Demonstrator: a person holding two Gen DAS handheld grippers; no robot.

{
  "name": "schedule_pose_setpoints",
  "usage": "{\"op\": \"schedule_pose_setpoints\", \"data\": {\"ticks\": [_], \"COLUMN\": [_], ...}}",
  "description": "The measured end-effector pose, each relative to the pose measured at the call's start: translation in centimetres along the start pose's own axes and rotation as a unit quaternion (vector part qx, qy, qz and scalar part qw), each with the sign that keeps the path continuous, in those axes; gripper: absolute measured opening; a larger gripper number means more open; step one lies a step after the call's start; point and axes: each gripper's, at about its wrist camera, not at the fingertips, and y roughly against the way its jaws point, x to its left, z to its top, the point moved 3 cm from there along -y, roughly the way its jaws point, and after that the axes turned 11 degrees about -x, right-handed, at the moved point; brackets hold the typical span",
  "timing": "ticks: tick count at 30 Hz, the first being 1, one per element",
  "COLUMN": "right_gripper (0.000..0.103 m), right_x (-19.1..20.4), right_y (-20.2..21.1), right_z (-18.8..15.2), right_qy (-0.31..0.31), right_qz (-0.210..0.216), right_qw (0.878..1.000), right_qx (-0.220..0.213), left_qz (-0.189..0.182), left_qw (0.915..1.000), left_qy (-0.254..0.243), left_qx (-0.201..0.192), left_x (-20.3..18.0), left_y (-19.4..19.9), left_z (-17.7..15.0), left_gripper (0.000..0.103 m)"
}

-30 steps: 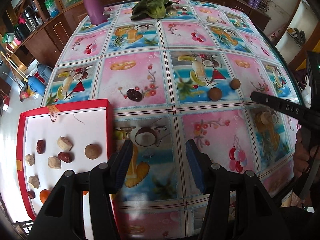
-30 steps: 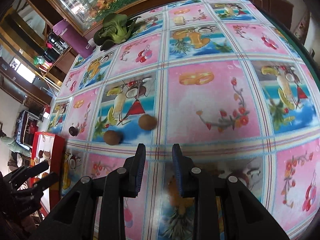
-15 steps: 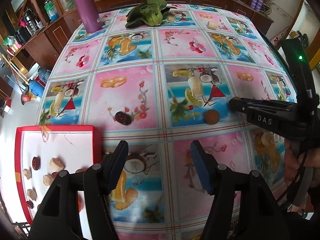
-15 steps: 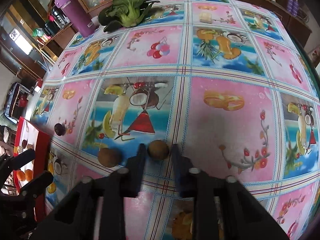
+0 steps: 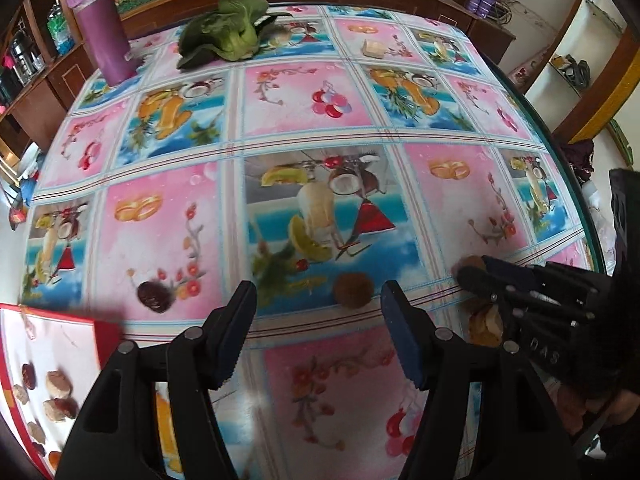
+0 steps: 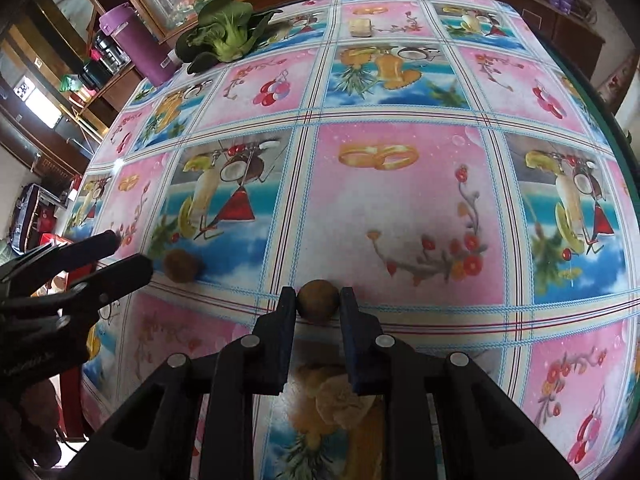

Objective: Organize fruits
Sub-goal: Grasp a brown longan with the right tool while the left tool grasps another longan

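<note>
- A small round brown fruit with a dull, rough skin (image 6: pixel 318 301) sits on the table, exactly between the tips of the right tongs (image 6: pixel 318 300); it is about as wide as the gap.
- Both blue-padded fingers (image 6: pixel 287 320) of the right tongs flank the fruit closely; whether they press it or merely bracket it cannot be told.
- A second round brown fruit (image 5: pixel 353 289), slightly fuzzy and darker, lies just beyond the tips of the left tongs (image 5: pixel 318 300), nearer the right-hand finger.
- The left tongs are spread wide, with nothing between the fingers.
- A dark, wrinkled, reddish-brown date-like fruit (image 5: pixel 153 297) rests ahead and to the left of the left tongs.
- A red-rimmed white tray (image 5: pixel 102 330) lies at the left tongs' left side, holding small red and beige fruit pieces (image 5: pixel 58 385).
- All of this rests on a glossy pink-and-blue tablecloth printed with fruit pictures (image 6: pixel 400 208).
- Far ahead of both tongs lie a green leafy vegetable (image 5: pixel 232 32) and a purple cylindrical bottle (image 5: pixel 102 28).
</note>
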Motion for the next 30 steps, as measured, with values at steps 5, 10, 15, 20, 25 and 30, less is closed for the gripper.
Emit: {"op": "schedule_pose_setpoints", "data": {"ticks": [5, 10, 15, 20, 25, 30], "right_gripper": [0.021, 0.021, 0.021, 0.021, 0.021, 0.021], "right_x": [0.4, 0.3, 0.4, 0.4, 0.4, 0.3], "right_y": [0.0, -0.1, -0.1, -0.2, -0.2, -0.2], "right_z": [-0.1, -0.1, -0.2, -0.2, -0.1, -0.2], "right_qy": [0.012, 0.012, 0.013, 0.013, 0.013, 0.007], "right_qz": [-0.004, -0.003, -0.004, -0.005, -0.006, -0.009], "right_qw": [1.0, 1.0, 1.0, 1.0, 1.0, 1.0], "right_qx": [-0.005, -0.006, -0.006, -0.006, -0.005, -0.002], "left_qz": [-0.003, -0.003, 0.003, 0.008, 0.013, 0.025], "left_qw": [0.9999, 0.9999, 0.9999, 0.9999, 0.9998, 0.9993], "left_qy": [-0.001, -0.001, -0.002, -0.01, -0.013, -0.026], "left_qx": [0.011, 0.017, 0.016, 0.01, 0.011, -0.01], "left_x": [-0.9, -1.0, -1.0, -0.9, -0.7, -0.8], "left_y": [-1.4, -2.4, -3.2, -3.4, -3.2, -1.4], "left_z": [-0.1, -0.4, -0.7, -0.6, -0.7, -0.7], "left_gripper": [0.064, 0.046, 0.039, 0.027, 0.027, 0.027]}}
